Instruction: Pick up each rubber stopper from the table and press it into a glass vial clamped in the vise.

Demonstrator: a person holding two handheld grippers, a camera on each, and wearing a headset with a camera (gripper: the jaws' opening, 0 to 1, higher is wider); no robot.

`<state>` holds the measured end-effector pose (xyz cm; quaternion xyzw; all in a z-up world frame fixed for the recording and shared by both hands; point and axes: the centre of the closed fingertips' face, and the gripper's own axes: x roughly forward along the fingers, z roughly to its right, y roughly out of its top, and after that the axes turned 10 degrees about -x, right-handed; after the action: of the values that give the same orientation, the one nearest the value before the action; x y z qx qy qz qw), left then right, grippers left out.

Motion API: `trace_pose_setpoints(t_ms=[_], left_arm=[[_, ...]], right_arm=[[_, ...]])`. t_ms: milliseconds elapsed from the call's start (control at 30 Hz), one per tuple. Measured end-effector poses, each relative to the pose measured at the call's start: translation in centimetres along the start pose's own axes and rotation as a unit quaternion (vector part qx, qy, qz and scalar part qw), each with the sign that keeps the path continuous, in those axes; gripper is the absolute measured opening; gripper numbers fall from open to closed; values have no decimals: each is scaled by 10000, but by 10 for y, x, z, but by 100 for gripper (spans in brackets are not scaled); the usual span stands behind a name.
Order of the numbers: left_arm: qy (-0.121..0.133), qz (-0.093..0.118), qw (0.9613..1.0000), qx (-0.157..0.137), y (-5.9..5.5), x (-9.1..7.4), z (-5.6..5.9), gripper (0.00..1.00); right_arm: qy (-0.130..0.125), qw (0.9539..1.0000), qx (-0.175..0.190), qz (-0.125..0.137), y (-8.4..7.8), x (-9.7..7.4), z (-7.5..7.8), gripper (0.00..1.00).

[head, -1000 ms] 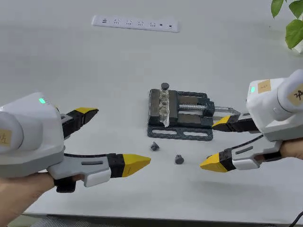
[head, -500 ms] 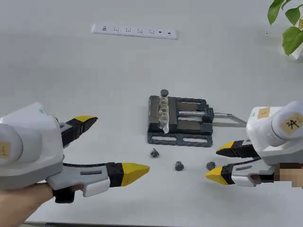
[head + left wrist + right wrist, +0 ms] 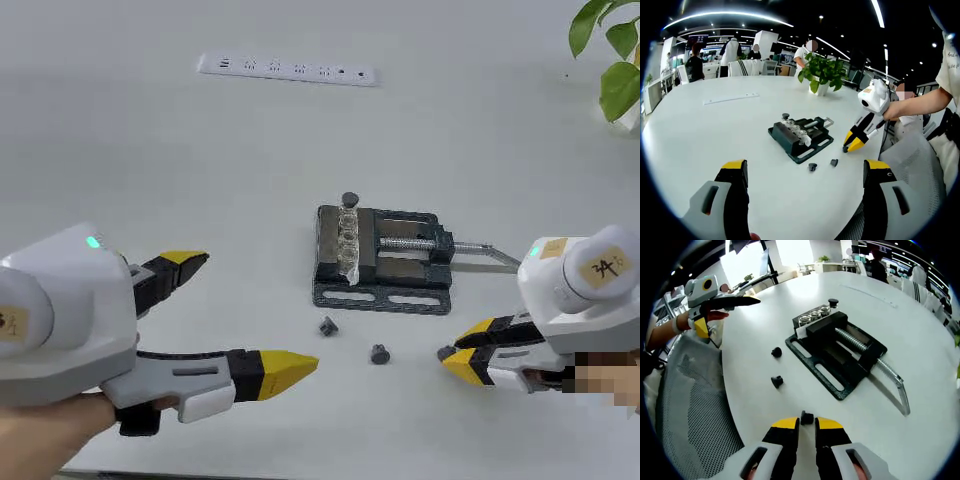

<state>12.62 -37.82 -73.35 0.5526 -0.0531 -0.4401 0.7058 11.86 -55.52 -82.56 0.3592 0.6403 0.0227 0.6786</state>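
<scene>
Bare table (image 3: 150, 150) all round the vise (image 3: 385, 262), two loose stoppers (image 3: 379, 353) near its front.

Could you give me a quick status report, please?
Left gripper open, hovering. Right gripper jaws closed on a small dark rubber stopper on the white table. Two more stoppers loose; one glass vial in the black vise capped. No obstruction.

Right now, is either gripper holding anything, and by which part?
The right gripper pinches a rubber stopper by its sides, on the table; the left gripper holds nothing.
</scene>
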Motion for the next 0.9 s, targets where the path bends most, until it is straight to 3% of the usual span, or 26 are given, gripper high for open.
trace_pose_setpoints(t_ms=[367, 567, 733, 900], left_arm=[[-26, -23, 10000, 16, -2, 2, 2, 95], [-76, -26, 9999, 121, 1, 5, 9, 95], [-166, 97, 9995, 260, 10, 9, 16, 93], [-356, 299, 9975, 534, 23, 15, 23, 91]], right_arm=[[26, 9999, 87, 44, -1, 0, 1, 5], [103, 9988, 378, 290, 9, -7, -2, 5], [254, 9965, 546, 573, 33, -19, -10, 5], [520, 9902, 836, 991, 65, -33, -15, 5]])
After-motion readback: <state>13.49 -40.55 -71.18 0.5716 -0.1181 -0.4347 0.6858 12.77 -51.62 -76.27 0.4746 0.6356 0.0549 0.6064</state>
